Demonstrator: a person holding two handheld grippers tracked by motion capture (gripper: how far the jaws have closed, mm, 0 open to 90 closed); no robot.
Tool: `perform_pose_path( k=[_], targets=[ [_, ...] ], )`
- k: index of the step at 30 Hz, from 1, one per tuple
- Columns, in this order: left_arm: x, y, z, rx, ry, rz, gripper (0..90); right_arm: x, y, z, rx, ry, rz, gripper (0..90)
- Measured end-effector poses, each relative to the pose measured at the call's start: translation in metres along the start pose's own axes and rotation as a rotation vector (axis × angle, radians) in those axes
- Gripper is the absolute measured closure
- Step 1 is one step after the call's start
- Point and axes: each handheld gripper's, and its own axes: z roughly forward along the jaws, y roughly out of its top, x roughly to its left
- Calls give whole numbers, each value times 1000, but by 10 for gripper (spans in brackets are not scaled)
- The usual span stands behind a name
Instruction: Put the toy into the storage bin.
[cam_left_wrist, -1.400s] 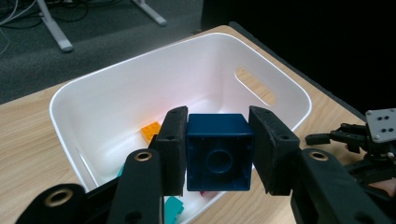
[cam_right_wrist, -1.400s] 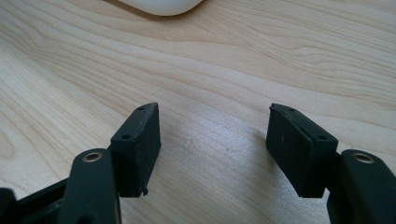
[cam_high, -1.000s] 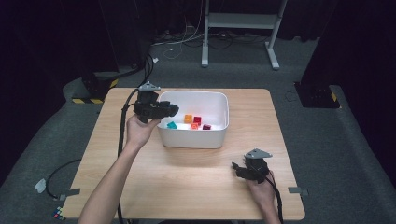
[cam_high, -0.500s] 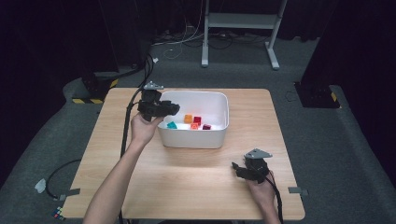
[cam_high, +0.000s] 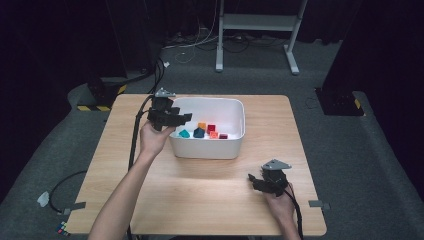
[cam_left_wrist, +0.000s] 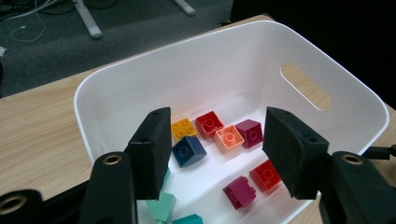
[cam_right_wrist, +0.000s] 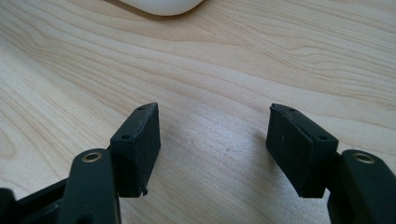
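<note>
While the left gripper (cam_high: 180, 118) is held over the near-left corner of the white bin (cam_high: 227, 104), its jaws have just been opening; nothing is seen between the pads in the left gripper view, so the grip is empty and moderately wide. Small bricks are scattered on the bin floor: a navy brick (cam_left_wrist: 188, 151) closest under the jaws, a yellow brick (cam_left_wrist: 183, 128) and a red brick (cam_left_wrist: 208, 124) beyond it, teal pieces (cam_left_wrist: 161, 205) against the near wall. The right gripper (cam_high: 260, 182) is parked on the bare table (cam_high: 200, 195), jaws wide, nothing held.

Risks as judged: bricks are packed close, so two could be pinched at once, or a neighbour could be knocked aside. Teal pieces hug the wall; a pad could be fouled on the rim there. The bin is not held down, so it could be shoved by a low approach.
</note>
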Motion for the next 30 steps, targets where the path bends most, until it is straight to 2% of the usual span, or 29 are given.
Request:
perform_pose_path(
  k=[17, 30],
  targets=[
    [-4, -3, -30, -53, 9, 27, 405, 0, 0, 0, 0, 0, 0, 350],
    [1, -12, -43, -73, 13, 13, 401, 0, 0, 0, 0, 0, 0, 350]
  ],
)
